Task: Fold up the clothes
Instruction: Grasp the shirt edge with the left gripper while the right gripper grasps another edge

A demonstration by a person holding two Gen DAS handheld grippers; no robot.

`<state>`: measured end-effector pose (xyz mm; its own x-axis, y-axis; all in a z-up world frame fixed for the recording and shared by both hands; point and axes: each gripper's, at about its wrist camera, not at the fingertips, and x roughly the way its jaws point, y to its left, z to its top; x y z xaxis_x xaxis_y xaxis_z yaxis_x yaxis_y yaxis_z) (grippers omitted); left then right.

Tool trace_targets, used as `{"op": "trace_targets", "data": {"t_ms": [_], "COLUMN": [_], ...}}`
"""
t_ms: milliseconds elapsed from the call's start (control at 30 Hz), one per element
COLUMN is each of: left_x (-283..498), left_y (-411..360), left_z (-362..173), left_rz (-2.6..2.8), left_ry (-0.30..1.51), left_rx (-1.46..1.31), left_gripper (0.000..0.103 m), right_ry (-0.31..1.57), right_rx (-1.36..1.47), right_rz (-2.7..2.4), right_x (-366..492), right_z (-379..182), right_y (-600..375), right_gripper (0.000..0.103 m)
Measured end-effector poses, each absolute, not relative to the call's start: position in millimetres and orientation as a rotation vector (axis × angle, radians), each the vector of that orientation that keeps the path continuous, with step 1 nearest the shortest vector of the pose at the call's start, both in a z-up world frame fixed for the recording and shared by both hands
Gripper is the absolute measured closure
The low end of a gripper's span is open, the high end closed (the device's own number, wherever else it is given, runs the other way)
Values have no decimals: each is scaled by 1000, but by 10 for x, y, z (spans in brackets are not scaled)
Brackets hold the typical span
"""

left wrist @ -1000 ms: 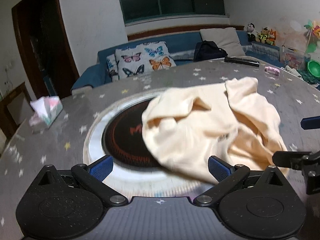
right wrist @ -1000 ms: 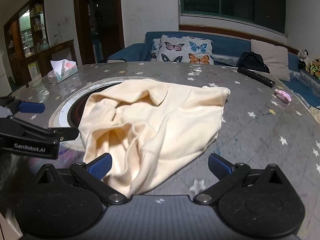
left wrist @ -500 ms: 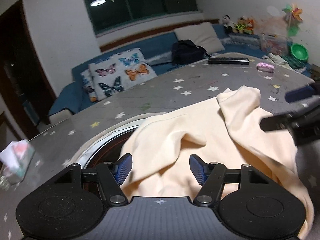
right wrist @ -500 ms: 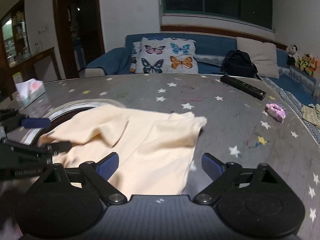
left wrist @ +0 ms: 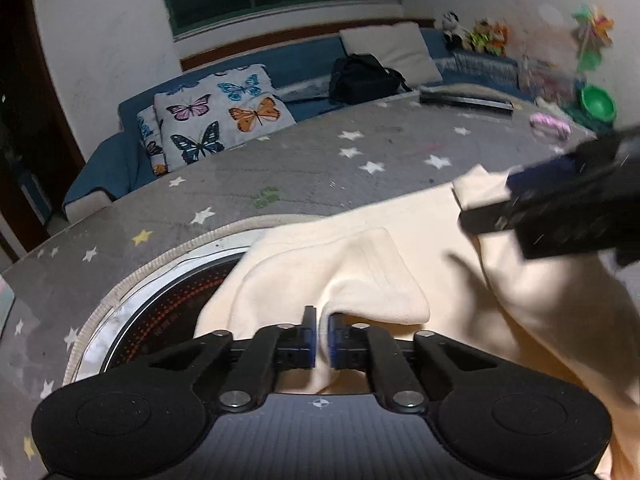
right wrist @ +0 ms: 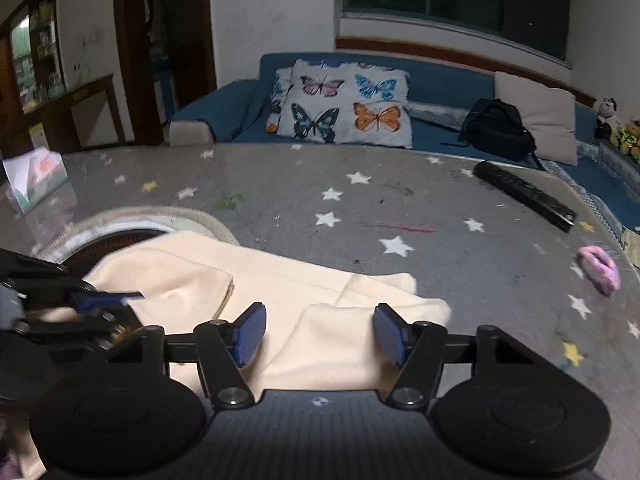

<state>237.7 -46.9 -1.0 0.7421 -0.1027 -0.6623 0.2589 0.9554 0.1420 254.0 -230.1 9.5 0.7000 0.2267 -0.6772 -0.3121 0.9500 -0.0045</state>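
A cream garment (left wrist: 380, 252) lies crumpled on the grey star-patterned table (left wrist: 304, 160), partly over a round black hotplate (left wrist: 168, 304). My left gripper (left wrist: 322, 334) is shut on a fold of the garment's near edge. My right gripper (right wrist: 318, 334) is open, its blue pads either side of the garment's right part (right wrist: 320, 332), not touching it. In the left wrist view the right gripper (left wrist: 560, 208) shows blurred over the garment's far right corner. In the right wrist view the left gripper (right wrist: 96, 304) sits at the garment's left end.
A black remote (right wrist: 524, 196) and a pink object (right wrist: 600, 268) lie on the table's right side. A tissue box (right wrist: 36, 178) stands at the far left. A blue sofa with butterfly cushions (right wrist: 344, 108) and a black bag (right wrist: 496, 128) is behind the table.
My left gripper has closed on the garment's near fold. My right gripper has narrowed and moved forward over the garment's right part. The garment has been drawn flatter.
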Motion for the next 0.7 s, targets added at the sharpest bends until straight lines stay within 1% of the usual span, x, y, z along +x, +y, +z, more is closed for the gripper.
{"op": "trace_targets", "data": {"t_ms": [67, 167, 200, 233, 267, 300, 533, 700], "left_x": [2357, 2293, 2260, 2215, 2160, 2106, 1631, 1268], "left_y": [-380, -194, -115, -27, 65, 157, 869, 1379], "left_z": [45, 180, 235, 291, 350, 409, 705, 675], "left_rz": [-177, -134, -114, -93, -71, -49, 138, 259], "left_ry": [695, 663, 649, 635, 620, 606, 530, 555], "left_rx": [195, 137, 117, 96, 76, 56, -53, -116], "left_gripper": [100, 100, 100, 100, 100, 100, 100, 101], "right_ry": [756, 753, 751, 751, 754, 749, 672, 629], "right_rx": [-156, -167, -163, -140, -105, -82, 14, 100], "right_rz": [288, 265, 257, 254, 254, 249, 177, 75], "right_x": [2607, 2611, 2603, 2589, 2572, 2540, 2127, 1757], "right_z": [3, -34, -30, -6, 28, 64, 360, 495], "right_y": [-2238, -2243, -2259, -2311, -2385, -2453, -2974, -3517], "right_gripper": [52, 70, 83, 90, 92, 96, 97, 97]}}
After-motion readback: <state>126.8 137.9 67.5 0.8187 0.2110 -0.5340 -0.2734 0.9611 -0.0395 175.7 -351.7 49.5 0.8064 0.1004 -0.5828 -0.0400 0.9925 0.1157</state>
